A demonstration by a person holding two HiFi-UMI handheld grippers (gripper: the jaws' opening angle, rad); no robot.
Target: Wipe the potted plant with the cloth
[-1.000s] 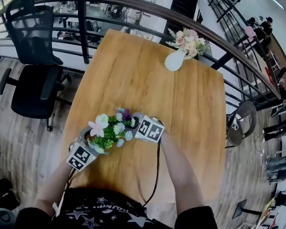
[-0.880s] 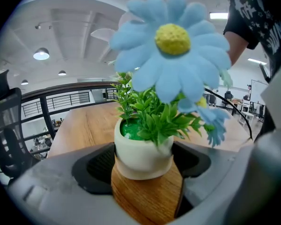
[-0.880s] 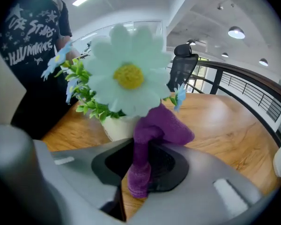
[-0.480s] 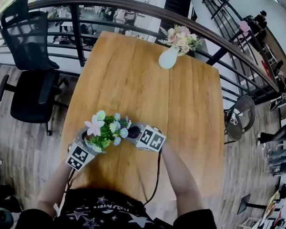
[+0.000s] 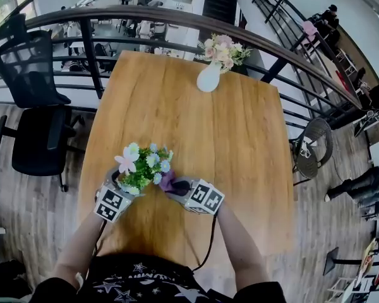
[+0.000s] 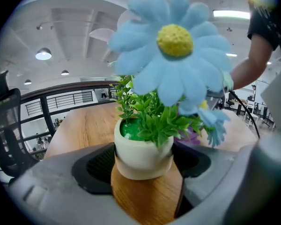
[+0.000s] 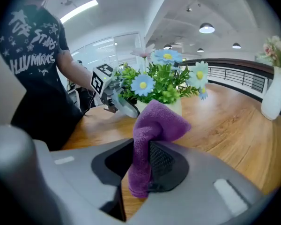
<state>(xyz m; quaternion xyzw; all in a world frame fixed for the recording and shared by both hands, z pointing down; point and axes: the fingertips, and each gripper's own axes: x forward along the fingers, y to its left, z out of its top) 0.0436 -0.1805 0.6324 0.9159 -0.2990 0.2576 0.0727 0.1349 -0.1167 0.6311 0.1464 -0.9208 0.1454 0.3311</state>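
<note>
The left gripper (image 6: 143,165) is clamped on the cream pot of the potted plant (image 5: 142,166), which stands on the bench (image 5: 240,137) near its front edge. The right gripper (image 7: 143,165) pinches a purple cloth (image 7: 154,121), with its bunched top just beside the plant's right side. Both forearms reach in from below in the head view, angled down and converging on the plant. The person's black shirt (image 7: 33,36) carries white lettering. One word looks like "STARS"; the rest is unclear.
</note>
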